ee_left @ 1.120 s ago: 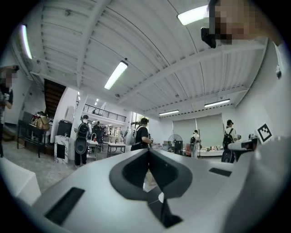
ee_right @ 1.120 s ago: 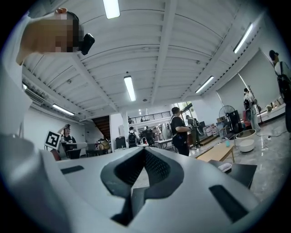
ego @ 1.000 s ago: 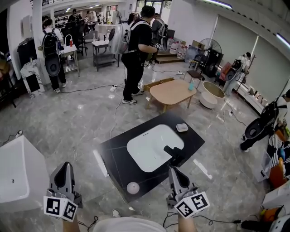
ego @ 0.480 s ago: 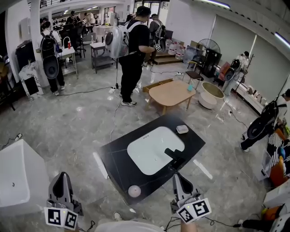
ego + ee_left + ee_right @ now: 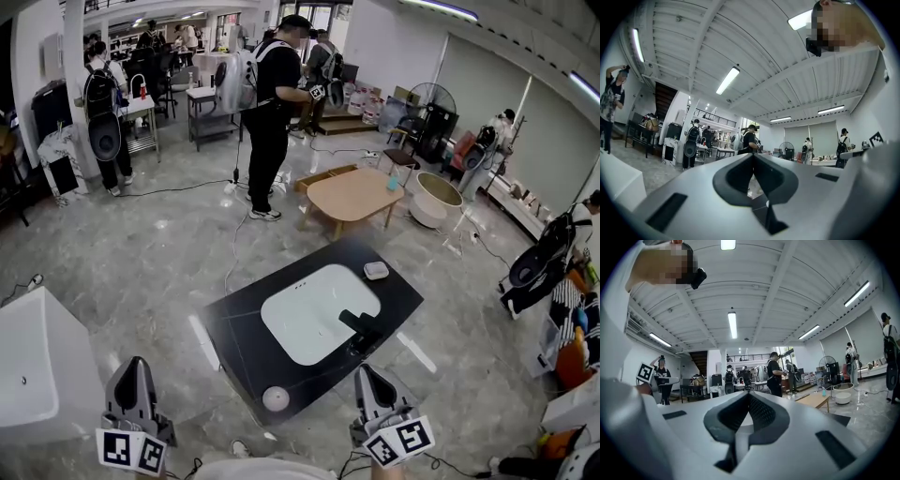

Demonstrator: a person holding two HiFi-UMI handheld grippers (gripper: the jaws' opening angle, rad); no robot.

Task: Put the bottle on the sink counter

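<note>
Left tool (image 5: 138, 362) and right tool (image 5: 361, 370) both have jaws closed on nothing, low by the near edge of the black sink desk (image 5: 234, 323). Small teal bottle (image 5: 395, 178), likely the target, stands at the wooden desk's (image 5: 352, 192) right edge, well apart. Nothing done yet; fetch, carry and placing all remain.

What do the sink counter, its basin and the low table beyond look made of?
Counter slab: likely stone or stone-look composite, flat matte black with faint pale lines.
Basin: probably glazed ceramic, smooth uniform white.
Low table: wood or veneer, light tan top and legs; grain too small to tell.
</note>
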